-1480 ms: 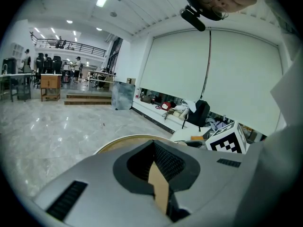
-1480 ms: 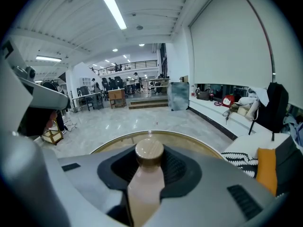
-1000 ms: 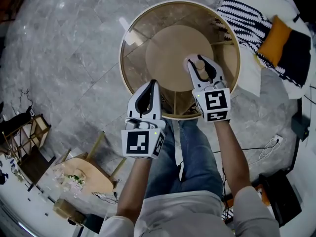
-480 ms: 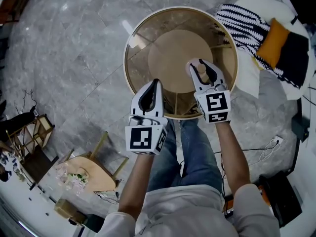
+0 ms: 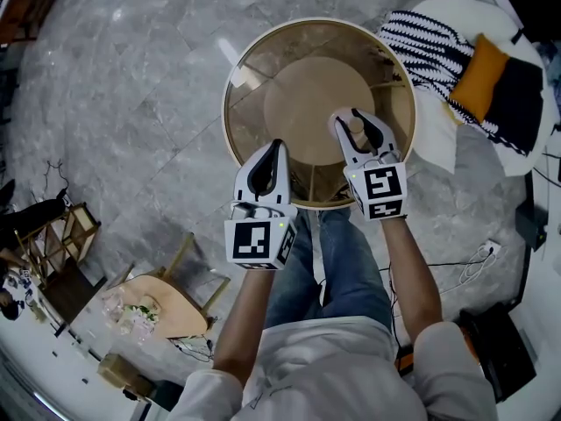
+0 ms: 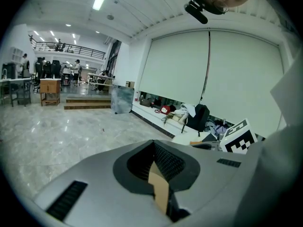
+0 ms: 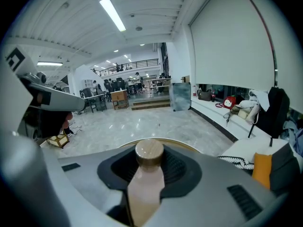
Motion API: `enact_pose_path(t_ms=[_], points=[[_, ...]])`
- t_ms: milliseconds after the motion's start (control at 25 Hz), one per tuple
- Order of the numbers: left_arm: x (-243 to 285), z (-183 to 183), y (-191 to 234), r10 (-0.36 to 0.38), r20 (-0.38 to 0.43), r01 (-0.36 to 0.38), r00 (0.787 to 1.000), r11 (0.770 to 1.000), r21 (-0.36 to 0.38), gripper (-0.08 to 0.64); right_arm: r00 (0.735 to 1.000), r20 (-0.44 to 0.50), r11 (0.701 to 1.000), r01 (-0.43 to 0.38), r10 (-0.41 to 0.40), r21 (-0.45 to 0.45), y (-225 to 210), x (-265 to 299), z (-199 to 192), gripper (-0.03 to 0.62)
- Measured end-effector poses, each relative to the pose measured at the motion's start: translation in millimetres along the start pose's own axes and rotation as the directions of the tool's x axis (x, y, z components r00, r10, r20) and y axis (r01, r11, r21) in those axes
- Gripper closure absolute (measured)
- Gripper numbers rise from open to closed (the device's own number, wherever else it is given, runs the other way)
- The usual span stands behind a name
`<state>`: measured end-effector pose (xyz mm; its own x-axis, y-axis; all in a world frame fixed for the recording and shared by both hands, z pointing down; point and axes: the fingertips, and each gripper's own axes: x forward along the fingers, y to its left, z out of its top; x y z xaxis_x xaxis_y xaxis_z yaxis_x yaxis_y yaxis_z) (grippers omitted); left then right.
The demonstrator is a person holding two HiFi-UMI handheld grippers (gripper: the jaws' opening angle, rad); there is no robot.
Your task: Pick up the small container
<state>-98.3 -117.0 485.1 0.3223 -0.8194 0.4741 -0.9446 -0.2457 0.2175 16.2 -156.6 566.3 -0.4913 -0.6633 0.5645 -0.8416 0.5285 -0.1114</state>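
Looking down from the head view: one grey marble floor [image 5: 131, 86] fills the frame. One round table [image 5: 226, 117], glass-topped with a gold rim, sits at 12 o'clock from the person. One person is visible, with two forearms reaching forward and jeans [image 5: 342, 261] below the table edge.

At 2 o'clock from the table: one black-and-white striped blanket [image 5: 421, 38], and just beyond it one orange cushion [image 5: 479, 67]. At 7 o'clock from the table, well apart from it: one small wooden furniture piece [image 5: 166, 310], type not clear.

Grippers: two, each carrying one marker cube.
- Left gripper [image 5: 275, 147]: over the table's rim at 7 o'clock. Jaws are pressed together. A tan strip shows at the seam in the left gripper view; I cannot tell what it is. No object is held.
- Right gripper [image 5: 354, 119]: over the tabletop at about 4 o'clock from its centre. Jaws are clamped on the small container.

Small container [image 5: 356, 130]: count one. It has a pale body and a round wooden cap, and lies along the right jaws with the cap pointing away from the hand. I cannot tell whether it is clear of the glass.
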Motion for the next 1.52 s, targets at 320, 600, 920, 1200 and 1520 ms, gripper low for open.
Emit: enact_pose_path(t_ms=[320, 600, 920, 1200, 1520], points=[[-5.0, 15.0, -9.3, -0.003, 0.006, 0.003, 1.0, 1.0, 0.023, 0.545, 1.0, 0.003, 1.0, 0.0, 0.0, 0.002, -2.8, -16.8, 16.5, 0.457], [-15.1, 24.8, -16.0, 0.0, 0.005, 0.0, 1.0, 1.0, 0.018, 0.545, 1.0, 0.01, 1.0, -0.003, 0.003, -0.001, -3.5, -33.6, 31.3, 0.457], [-25.1, 32.2, -22.3, 0.005, -0.001, -0.005, 1.0, 0.999, 0.032, 0.545, 1.0, -0.002, 1.0, -0.015, 0.015, 0.007, 2.6, -56.2, 41.3, 0.457], [-32.3, 43.6, -33.7, -0.003, 0.001, 0.003, 1.0, 0.999, 0.05, 0.545, 1.0, 0.018, 1.0, -0.011, 0.011, 0.002, 7.5, -81.2, 60.2, 0.457], [-47.6, 64.2, -40.1, -0.004, 0.028, 0.002, 1.0, 0.998, 0.064, 0.545, 0.999, 0.034, 1.0, -0.013, 0.013, 0.0, 15.4, -105.7, 86.2, 0.457]])
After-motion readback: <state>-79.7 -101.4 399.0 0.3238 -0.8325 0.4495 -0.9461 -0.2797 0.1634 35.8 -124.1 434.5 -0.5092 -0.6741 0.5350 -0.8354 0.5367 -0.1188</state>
